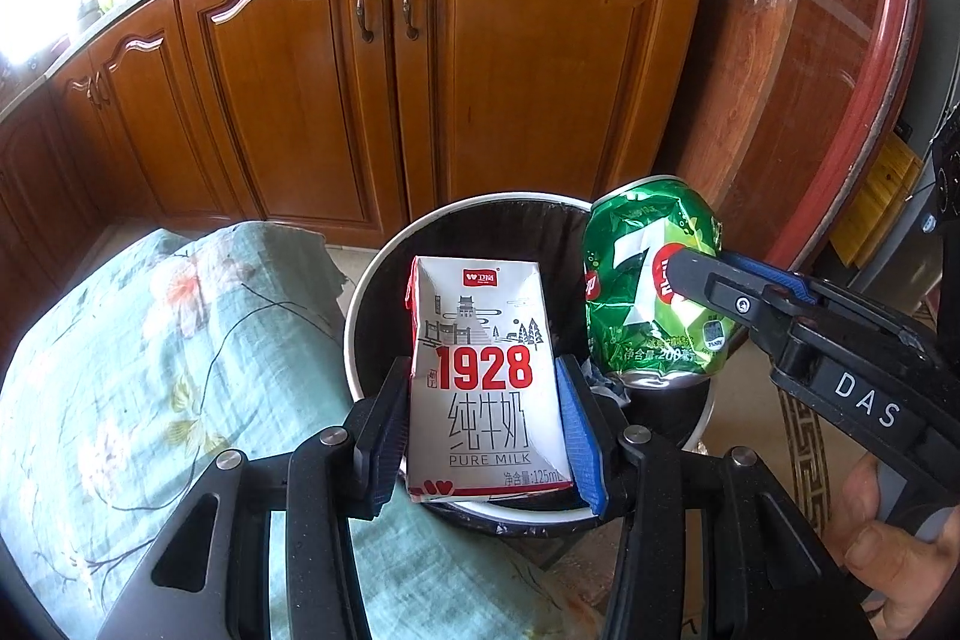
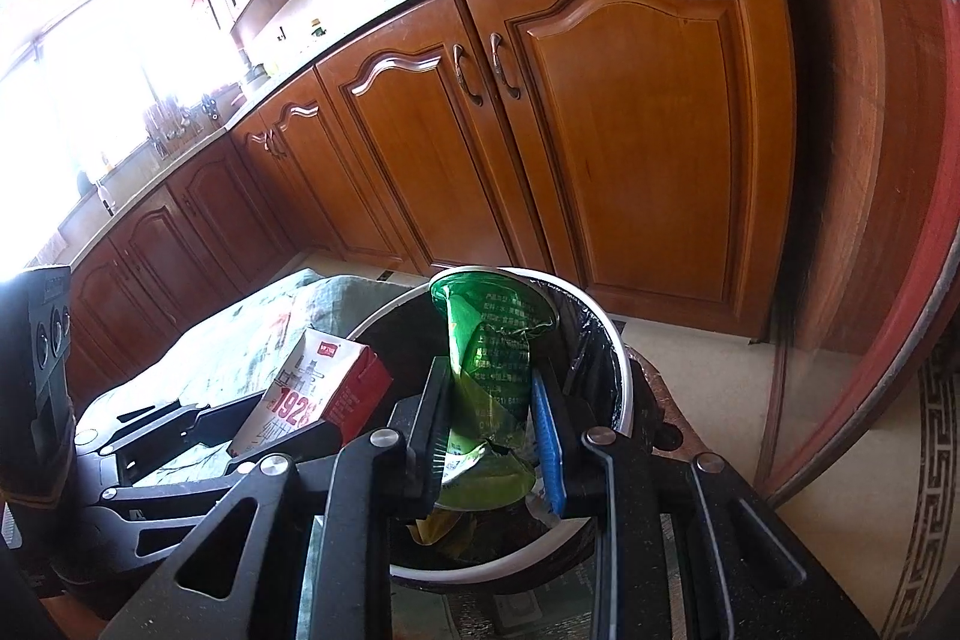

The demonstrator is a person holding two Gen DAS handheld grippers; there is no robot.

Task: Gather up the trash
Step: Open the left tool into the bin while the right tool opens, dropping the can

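Between the jaws of the left gripper (image 1: 486, 418) sits a white milk box (image 1: 483, 376) with big red numbers and a grey drawing of a building. Between the jaws of the right gripper (image 2: 489, 436) is a shiny green can (image 2: 486, 376) with a white seven. Behind both jaws, the bin (image 1: 384, 274) is black inside with a white rim. Left of the jaws lies a pale green cloth (image 1: 150, 370) with pink flowers. The cupboards (image 1: 336, 100) are orange-brown wood.

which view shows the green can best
The left wrist view: the crushed green can shows side-on there, logo readable, over the bin, pinched by the right tongs. The right wrist view shows it edge-on, squeezed between those tongs, its print hard to read.
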